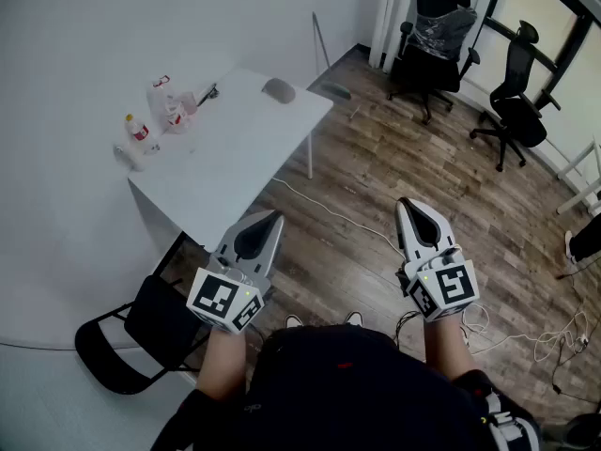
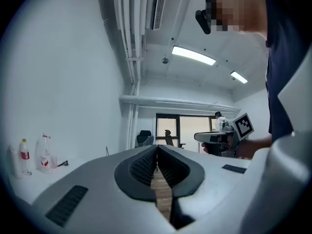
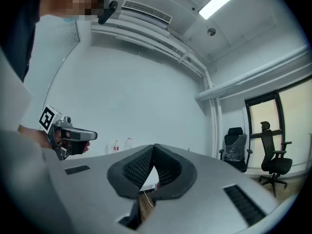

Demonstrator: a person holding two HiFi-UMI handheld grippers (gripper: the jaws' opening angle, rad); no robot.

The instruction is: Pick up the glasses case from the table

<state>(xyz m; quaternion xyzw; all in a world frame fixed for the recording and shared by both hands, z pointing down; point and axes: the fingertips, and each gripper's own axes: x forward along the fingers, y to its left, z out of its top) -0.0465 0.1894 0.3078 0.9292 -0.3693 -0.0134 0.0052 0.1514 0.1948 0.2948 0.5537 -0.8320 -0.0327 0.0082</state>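
Observation:
The grey oval glasses case (image 1: 279, 89) lies near the far corner of the white table (image 1: 235, 148), seen only in the head view. My left gripper (image 1: 274, 217) is held level over the wooden floor just short of the table's near edge, jaws shut with nothing between them. My right gripper (image 1: 405, 204) hovers further right over the floor, also shut and empty. In the left gripper view the left gripper (image 2: 157, 149) has its pads meeting at the tip. The right gripper (image 3: 154, 148) looks the same in its own view. The case is well beyond both.
Two bottles (image 1: 138, 131) (image 1: 165, 98) and a small dark item (image 1: 208, 92) stand at the table's left end by the wall. Black office chairs (image 1: 437, 36) (image 1: 518, 97) stand far right by the windows. A black chair (image 1: 141, 332) is at my left. Cables (image 1: 554, 341) lie on the floor.

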